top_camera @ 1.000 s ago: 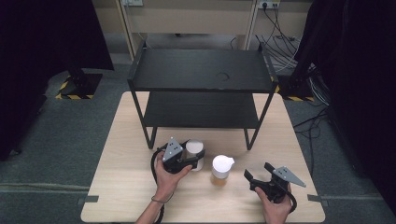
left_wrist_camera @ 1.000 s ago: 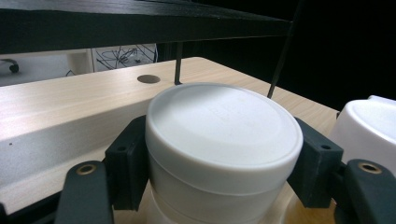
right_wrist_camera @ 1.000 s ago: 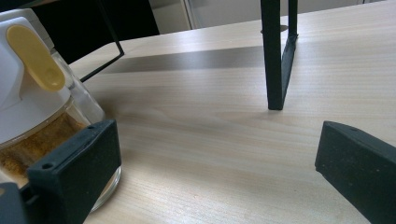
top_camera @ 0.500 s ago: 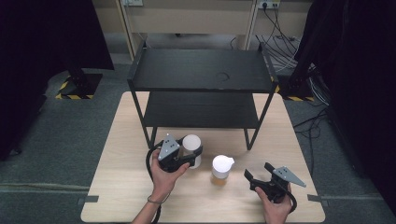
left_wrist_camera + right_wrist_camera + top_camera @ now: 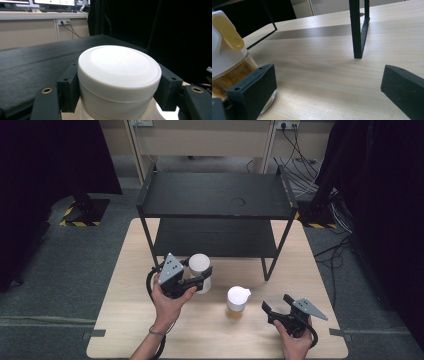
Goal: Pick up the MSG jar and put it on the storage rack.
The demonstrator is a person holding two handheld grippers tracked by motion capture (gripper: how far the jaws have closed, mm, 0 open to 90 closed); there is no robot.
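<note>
Left gripper (image 5: 196, 279), jaws clamped on either side of a white lidded jar (image 5: 200, 272), holds it just in front of the black two-tier shelf unit (image 5: 215, 195) standing on the far half of the wooden bench (image 5: 125, 320); in the left gripper view the jar's cap (image 5: 119, 65) fills the space between both pads, the shelf's top tier behind it. Right gripper (image 5: 280, 306), jaws spread wide and holding nothing, sits low near the bench's front right. Between the two grippers stands a glass spice jar (image 5: 236, 301) with a white-and-yellow flip cap (image 5: 227, 31). One shelf leg (image 5: 358, 30) rises beyond the right jaws.
</note>
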